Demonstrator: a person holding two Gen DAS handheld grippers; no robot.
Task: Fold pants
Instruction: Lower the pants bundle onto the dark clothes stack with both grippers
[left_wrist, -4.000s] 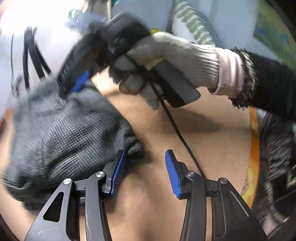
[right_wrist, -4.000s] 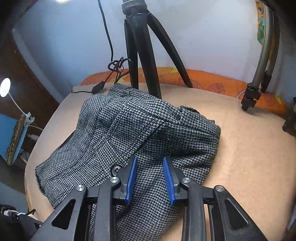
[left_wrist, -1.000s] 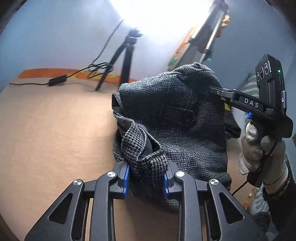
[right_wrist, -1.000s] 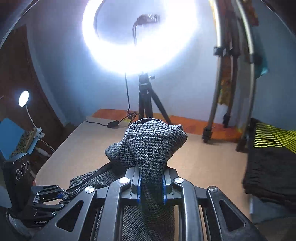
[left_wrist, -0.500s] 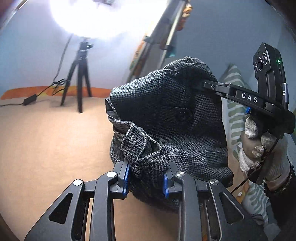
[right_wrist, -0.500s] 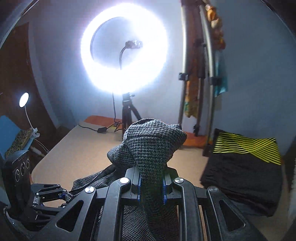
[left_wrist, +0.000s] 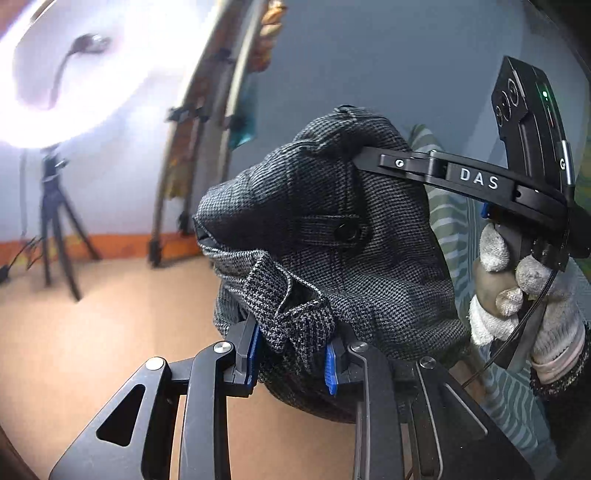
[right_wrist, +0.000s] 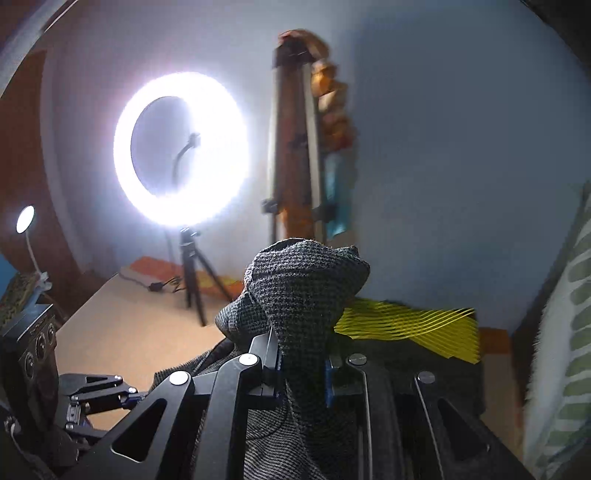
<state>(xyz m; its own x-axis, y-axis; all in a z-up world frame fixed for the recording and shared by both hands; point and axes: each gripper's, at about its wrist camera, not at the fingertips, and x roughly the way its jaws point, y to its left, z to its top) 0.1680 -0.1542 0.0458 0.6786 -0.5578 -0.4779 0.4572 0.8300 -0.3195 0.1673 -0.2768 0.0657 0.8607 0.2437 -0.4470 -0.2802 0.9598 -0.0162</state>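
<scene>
The grey houndstooth pants (left_wrist: 332, 236) hang bunched in the air between both grippers, above the tan surface (left_wrist: 92, 325). My left gripper (left_wrist: 291, 350) is shut on a folded edge of the pants near the waistband. My right gripper (right_wrist: 301, 365) is shut on another bunch of the pants (right_wrist: 303, 291), which rises above its jaws. In the left wrist view the right gripper (left_wrist: 373, 157) reaches in from the right, held by a gloved hand (left_wrist: 524, 295), and pinches the top of the fabric. The left gripper also shows at lower left of the right wrist view (right_wrist: 122, 395).
A lit ring light (right_wrist: 181, 147) on a tripod (right_wrist: 192, 273) stands at the far edge. Tall stand legs (right_wrist: 295, 147) rise beside it. A black garment with yellow stripes (right_wrist: 406, 321) lies at the right. A small lamp (right_wrist: 25, 219) is at the left.
Both grippers have lifted the pants higher and tilted upward; the ring light and stand now fill more of both views, and less of the tan surface shows. Both grips are unchanged.
</scene>
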